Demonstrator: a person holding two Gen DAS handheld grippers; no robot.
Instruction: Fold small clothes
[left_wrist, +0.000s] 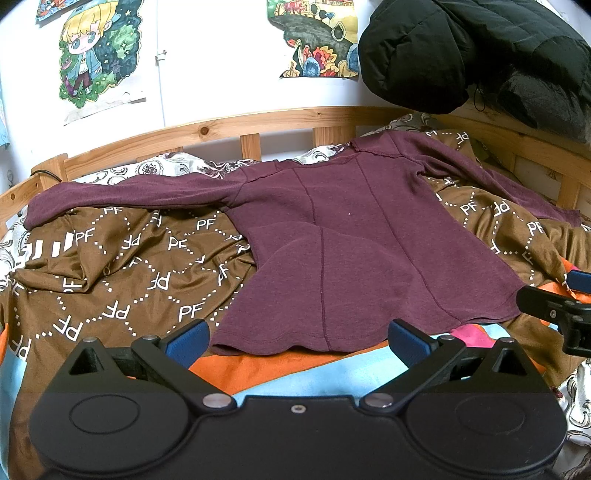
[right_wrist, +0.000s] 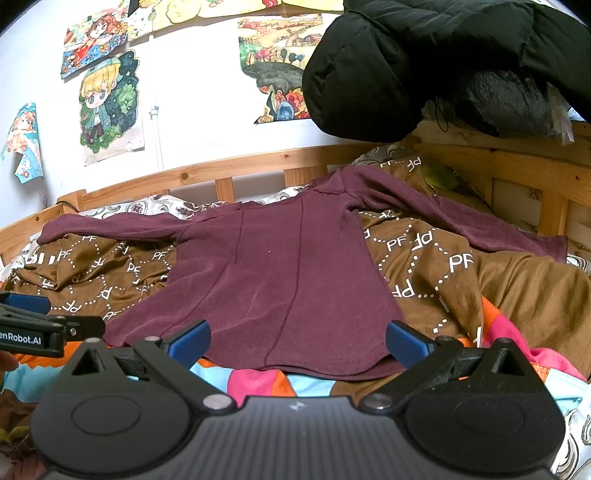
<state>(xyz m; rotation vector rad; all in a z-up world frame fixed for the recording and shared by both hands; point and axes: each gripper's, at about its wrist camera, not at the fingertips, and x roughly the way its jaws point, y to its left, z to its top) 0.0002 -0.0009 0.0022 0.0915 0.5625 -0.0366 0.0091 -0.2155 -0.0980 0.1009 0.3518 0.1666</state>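
Bed (left_wrist: 110, 280): shirt (left_wrist: 343, 236) beyond open tongs (left_wrist: 297, 338)

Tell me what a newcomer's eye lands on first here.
The maroon long-sleeved top spread flat mid-bed, sleeves out to both sides, on a brown "PF" blanket. Next, the black puffer jacket heaped at the upper right by the wooden rail. Both tools, left tool and right tool, hover open at the hem.
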